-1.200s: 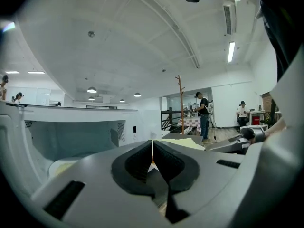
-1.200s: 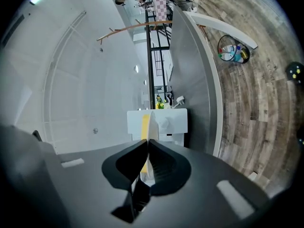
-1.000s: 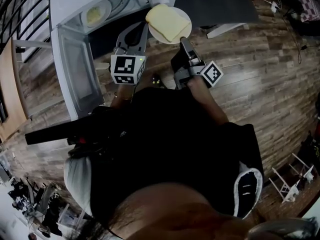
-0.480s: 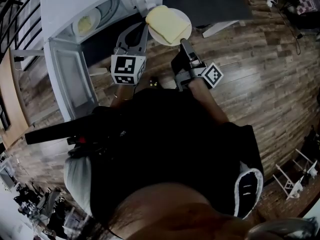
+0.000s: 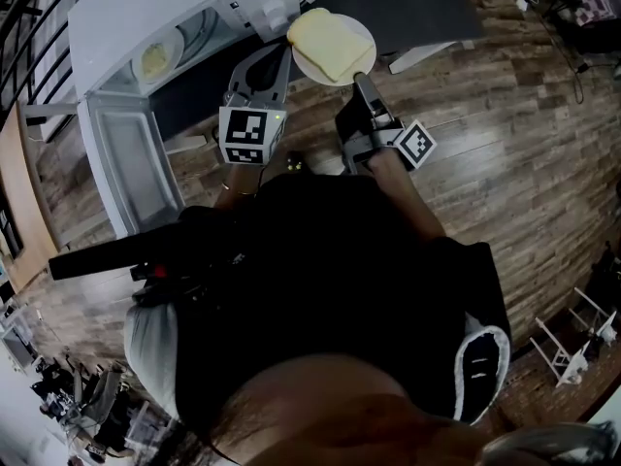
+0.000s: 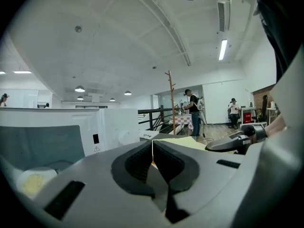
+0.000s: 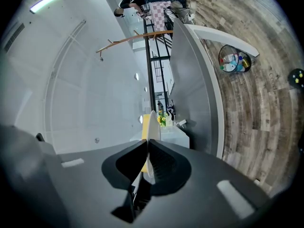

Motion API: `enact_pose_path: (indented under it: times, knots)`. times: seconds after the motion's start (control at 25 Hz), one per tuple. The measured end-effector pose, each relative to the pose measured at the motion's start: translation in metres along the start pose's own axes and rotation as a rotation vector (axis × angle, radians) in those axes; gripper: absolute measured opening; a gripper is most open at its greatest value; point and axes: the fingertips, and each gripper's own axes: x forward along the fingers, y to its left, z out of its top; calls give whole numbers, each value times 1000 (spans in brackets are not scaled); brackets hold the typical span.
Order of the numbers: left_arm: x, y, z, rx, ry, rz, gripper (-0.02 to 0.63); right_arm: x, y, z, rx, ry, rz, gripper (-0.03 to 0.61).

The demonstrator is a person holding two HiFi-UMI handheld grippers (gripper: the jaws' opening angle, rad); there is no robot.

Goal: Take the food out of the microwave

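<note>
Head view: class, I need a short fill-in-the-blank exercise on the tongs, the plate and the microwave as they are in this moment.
1. The number of tongs shut on the white plate is ____: the left tongs and the right tongs.
2. The slab of food on that plate is ____ in colour.
3. The door of the microwave stands ____.
4. A second plate with food sits ____ the microwave.

Missing words: two; yellow; open; inside
</note>
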Motion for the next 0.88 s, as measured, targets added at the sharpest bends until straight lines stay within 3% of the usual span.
enact_pose_path:
  times: [0.88]
  knots:
    - [63,-27,14,-36,11,-22,8,24,6,74,2,-16,4,14]
